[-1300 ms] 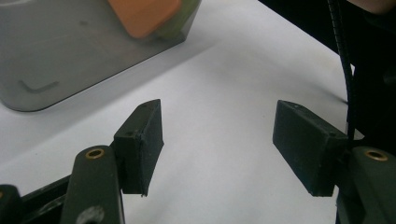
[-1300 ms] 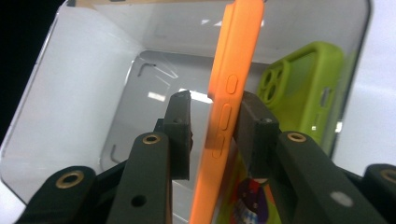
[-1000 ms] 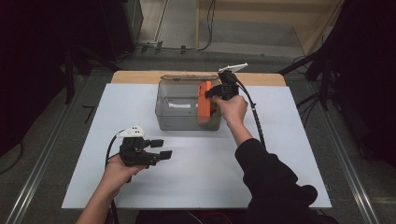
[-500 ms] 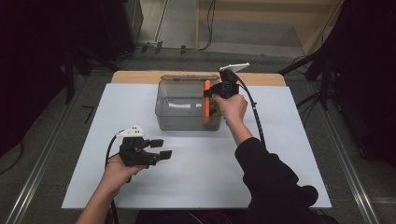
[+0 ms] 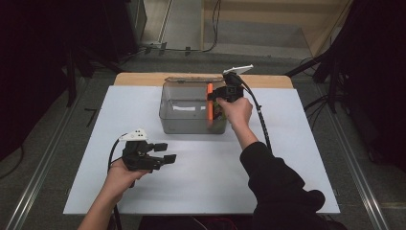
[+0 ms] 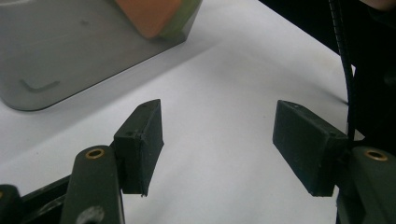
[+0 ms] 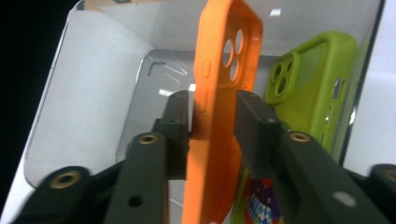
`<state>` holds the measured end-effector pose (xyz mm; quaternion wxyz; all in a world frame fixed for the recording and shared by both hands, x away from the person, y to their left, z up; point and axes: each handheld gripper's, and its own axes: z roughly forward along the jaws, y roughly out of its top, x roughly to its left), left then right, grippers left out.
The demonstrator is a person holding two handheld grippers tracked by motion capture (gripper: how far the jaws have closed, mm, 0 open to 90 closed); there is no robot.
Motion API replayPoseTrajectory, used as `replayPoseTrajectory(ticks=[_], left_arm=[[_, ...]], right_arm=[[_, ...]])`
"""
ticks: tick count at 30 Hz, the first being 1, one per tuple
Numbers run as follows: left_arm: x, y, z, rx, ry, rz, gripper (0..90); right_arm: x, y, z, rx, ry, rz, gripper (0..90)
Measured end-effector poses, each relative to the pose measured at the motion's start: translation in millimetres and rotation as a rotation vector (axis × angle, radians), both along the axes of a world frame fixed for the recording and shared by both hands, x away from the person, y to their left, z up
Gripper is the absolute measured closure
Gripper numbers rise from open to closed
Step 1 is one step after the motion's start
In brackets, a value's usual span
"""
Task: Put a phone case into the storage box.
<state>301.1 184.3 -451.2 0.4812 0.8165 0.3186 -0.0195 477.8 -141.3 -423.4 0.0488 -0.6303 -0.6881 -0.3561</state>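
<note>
An orange phone case (image 5: pixel 209 103) stands on edge, upright, in the right end of a clear plastic bin (image 5: pixel 186 122) at the back of the table. My right gripper (image 5: pixel 218 93) reaches into the bin from the right. In the right gripper view the orange case (image 7: pixel 219 116) sits between the jaws of the right gripper (image 7: pixel 212 100). Those jaws have just been opening and their pads now stand loosely on either side of it. A green phone case (image 7: pixel 308 88) leans against the bin wall behind. My left gripper (image 5: pixel 165 152) rests near the table's front left, open and empty (image 6: pixel 219 126).
A white sheet (image 5: pixel 297 158) covers the table, with a wooden strip (image 5: pixel 139 78) along its far edge. The right gripper's cable (image 5: pixel 261 122) trails back along the forearm. A patterned item (image 7: pixel 257 200) lies low in the bin. The bin's corner (image 6: pixel 56 46) is ahead of the left jaws.
The orange case has turned from tilted, with its broad face showing, to upright and edge-on over the bin. The left hand and gripper have not moved.
</note>
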Motion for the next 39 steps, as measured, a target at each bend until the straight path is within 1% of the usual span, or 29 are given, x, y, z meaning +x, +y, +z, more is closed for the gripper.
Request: replayPoseTrajectory(ticks=[3, 5, 8, 9, 10, 11, 12, 13, 14, 17, 19, 22, 23, 25, 28, 32, 34, 37, 39], left_arm=[[0.2, 0.3, 0.2, -0.001, 0.001, 0.003, 33.9], [0.1, 0.2, 0.2, -0.002, 0.000, 0.004, 33.9], [0.2, -0.1, 0.1, 0.000, 0.002, 0.000, 33.9], [0.2, -0.3, -0.1, 0.000, 0.002, 0.000, 33.9], [0.2, -0.4, -0.2, 0.001, 0.002, 0.000, 33.9], [0.2, -0.5, -0.1, 0.002, 0.002, 0.000, 33.9], [0.1, -0.5, -0.1, -0.001, 0.001, 0.001, 33.9], [0.1, -0.2, 0.2, 0.000, 0.002, 0.000, 33.9], [0.3, -0.2, 0.1, -0.001, 0.002, 0.001, 33.9], [0.4, -0.5, -0.2, 0.000, 0.002, 0.000, 33.9], [0.2, -0.6, -0.1, 0.001, 0.002, -0.001, 33.9], [0.3, -0.2, 0.0, -0.001, 0.004, 0.000, 33.9], [0.3, -0.1, 0.1, -0.001, 0.004, 0.001, 33.9], [0.2, 0.1, 0.1, -0.002, 0.004, 0.002, 33.8], [0.2, -0.1, 0.1, -0.002, 0.004, 0.002, 33.9], [0.3, 0.3, 0.2, -0.001, 0.002, 0.003, 33.9], [0.5, 0.5, 0.3, 0.001, 0.000, 0.003, 33.9], [0.3, 0.3, 0.3, 0.000, 0.001, 0.004, 33.8], [0.4, 0.4, 0.2, 0.001, 0.001, 0.004, 33.8]], right_arm=[[-0.1, 0.2, -0.4, -0.028, -0.010, 0.003, 63.6], [-0.4, -0.6, 0.2, -0.039, -0.009, 0.003, 67.2], [-0.9, -3.6, 1.6, -0.061, -0.015, -0.007, 67.3], [-0.8, -5.0, 1.8, -0.068, -0.018, -0.010, 70.6], [-0.6, -6.0, 1.6, -0.060, -0.005, -0.006, 73.8], [0.1, -6.5, 0.7, -0.063, 0.006, -0.006, 74.8], [0.6, -7.2, -0.2, -0.055, 0.007, -0.007, 75.9], [1.1, -7.9, -0.9, -0.037, 0.018, -0.013, 76.4], [1.9, -8.5, -1.7, -0.031, 0.019, -0.017, 76.6], [3.1, -8.0, -1.6, -0.033, 0.027, -0.026, 76.6], [3.6, -7.5, -2.2, -0.032, 0.024, -0.022, 75.3], [2.9, -5.1, -1.7, -0.043, 0.014, -0.021, 67.5], [2.8, -4.7, -1.6, -0.044, 0.005, -0.017, 64.2], [2.1, -4.2, -0.5, -0.053, -0.015, -0.016, 62.9], [1.6, -5.4, 1.6, -0.062, -0.028, -0.023, 58.2], [0.5, -9.5, 5.4, -0.072, -0.050, -0.043, 54.9], [-0.1, -11.8, 7.4, -0.065, -0.052, -0.045, 54.5], [-1.8, -13.4, 10.7, -0.073, -0.070, -0.041, 54.3], [-3.0, -14.0, 13.0, -0.068, -0.074, -0.044, 53.5]])
